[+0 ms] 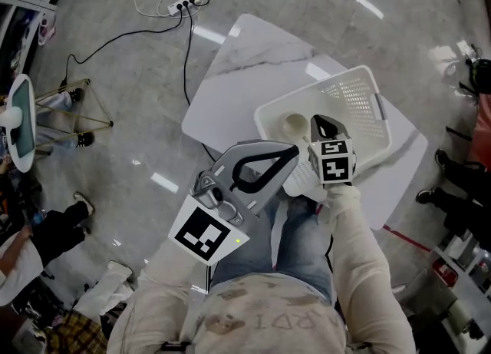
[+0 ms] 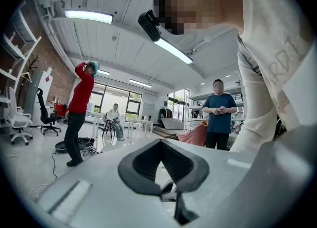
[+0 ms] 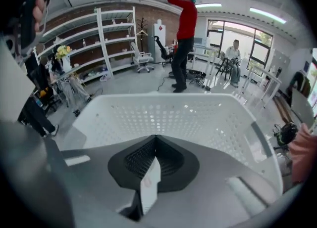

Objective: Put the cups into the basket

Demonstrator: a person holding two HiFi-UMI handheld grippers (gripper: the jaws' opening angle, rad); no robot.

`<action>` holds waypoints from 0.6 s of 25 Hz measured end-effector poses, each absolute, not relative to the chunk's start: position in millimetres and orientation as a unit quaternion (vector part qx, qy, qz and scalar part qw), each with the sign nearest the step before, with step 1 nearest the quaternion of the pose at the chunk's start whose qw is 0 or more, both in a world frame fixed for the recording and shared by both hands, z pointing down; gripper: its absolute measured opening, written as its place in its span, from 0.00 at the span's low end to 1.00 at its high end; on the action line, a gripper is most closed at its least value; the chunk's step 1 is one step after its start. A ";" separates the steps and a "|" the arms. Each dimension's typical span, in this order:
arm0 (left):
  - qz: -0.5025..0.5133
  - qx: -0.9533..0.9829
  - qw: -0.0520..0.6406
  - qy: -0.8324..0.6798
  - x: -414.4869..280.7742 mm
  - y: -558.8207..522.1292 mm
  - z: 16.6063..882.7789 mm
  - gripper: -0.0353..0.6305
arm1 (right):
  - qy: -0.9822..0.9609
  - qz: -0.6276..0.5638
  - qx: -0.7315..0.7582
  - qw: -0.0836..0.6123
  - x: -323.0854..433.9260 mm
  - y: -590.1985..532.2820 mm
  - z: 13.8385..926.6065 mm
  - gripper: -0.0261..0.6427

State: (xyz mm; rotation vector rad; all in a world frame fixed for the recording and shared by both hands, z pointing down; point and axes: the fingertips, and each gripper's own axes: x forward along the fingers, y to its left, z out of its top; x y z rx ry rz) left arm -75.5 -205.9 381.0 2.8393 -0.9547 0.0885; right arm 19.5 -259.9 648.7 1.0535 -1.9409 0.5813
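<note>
Right claw (image 1: 324, 126) is pinching a thin white strip (image 3: 150, 185) above the perforated basket (image 1: 360, 87), beside a cup (image 1: 295, 125). Left claw (image 1: 292, 152), closed and empty, is hovering near the basket's lower-left corner over the worktop (image 1: 245, 76).

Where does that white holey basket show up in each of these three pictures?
Head view: the basket sits right of centre on the white table.
Left gripper view: not in it.
Right gripper view: its holed wall fills the middle, beyond the jaws.
Shared landmark: the right gripper, shut on a thin white piece, over the basket in both.
</note>
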 end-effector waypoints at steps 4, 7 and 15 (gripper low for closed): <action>0.026 0.947 0.064 -0.313 -62.0 -190.4 354.1 0.05 | -0.803 0.219 0.436 0.342 18.7 -247.7 576.3 0.08; 0.021 0.947 0.056 -0.314 -51.8 -172.2 332.5 0.05 | -0.822 0.210 0.444 0.288 22.4 -225.3 523.3 0.08; -0.028 0.942 0.026 -0.333 -22.9 -99.0 275.2 0.05 | -0.859 0.180 0.458 0.141 42.2 -121.8 399.0 0.08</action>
